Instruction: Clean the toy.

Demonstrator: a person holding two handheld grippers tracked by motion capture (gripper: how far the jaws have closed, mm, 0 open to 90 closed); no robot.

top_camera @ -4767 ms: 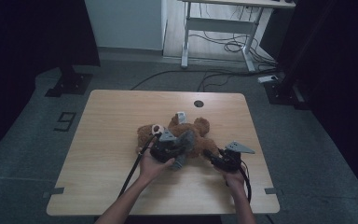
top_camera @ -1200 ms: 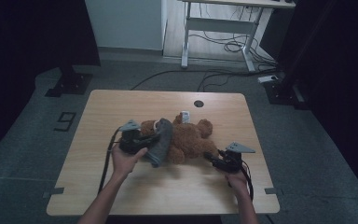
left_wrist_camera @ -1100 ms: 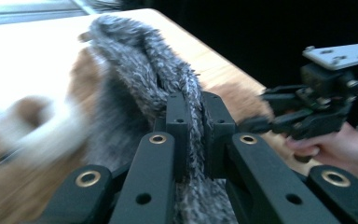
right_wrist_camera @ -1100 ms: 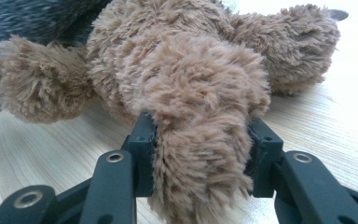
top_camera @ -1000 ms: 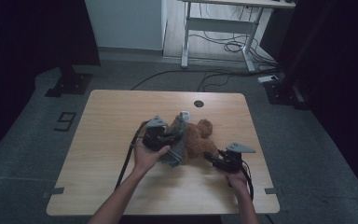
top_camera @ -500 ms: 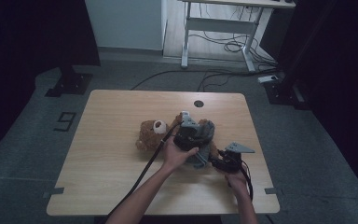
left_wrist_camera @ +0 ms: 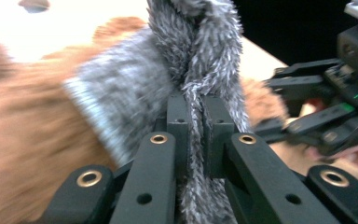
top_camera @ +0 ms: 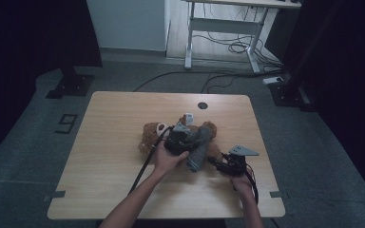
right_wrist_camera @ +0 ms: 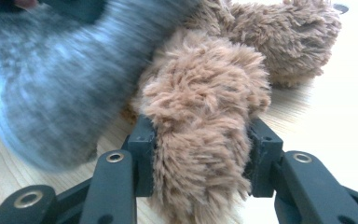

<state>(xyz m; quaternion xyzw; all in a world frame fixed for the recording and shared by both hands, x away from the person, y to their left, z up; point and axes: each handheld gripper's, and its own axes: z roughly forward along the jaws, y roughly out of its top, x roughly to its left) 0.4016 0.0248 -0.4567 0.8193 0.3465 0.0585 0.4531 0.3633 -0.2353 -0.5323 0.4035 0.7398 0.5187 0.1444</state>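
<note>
A single mark can be read: the numeral 9 (top_camera: 66, 123), laid out in dark strips on the grey floor just left of the table (top_camera: 114, 114). On the small white tag (top_camera: 188, 117) beside the brown plush toy (top_camera: 149, 135) nothing can be made out.

Plush, fuzzy cloth and matt black plastic on a pale wood counter.
My left claw (left_wrist_camera: 195, 122) is matt black plastic with small brassy metal rivets, and its pads press on a shaggy grey cloth (left_wrist_camera: 200, 60) of long, rough pile. My right claw (right_wrist_camera: 200, 156), of the same dull plastic, squeezes a limb of the brown teddy bear (right_wrist_camera: 205, 116), whose fur is thick, curly and soft. The counter (top_camera: 109, 142) is light wood grain, smooth with a faint sheen.
</note>
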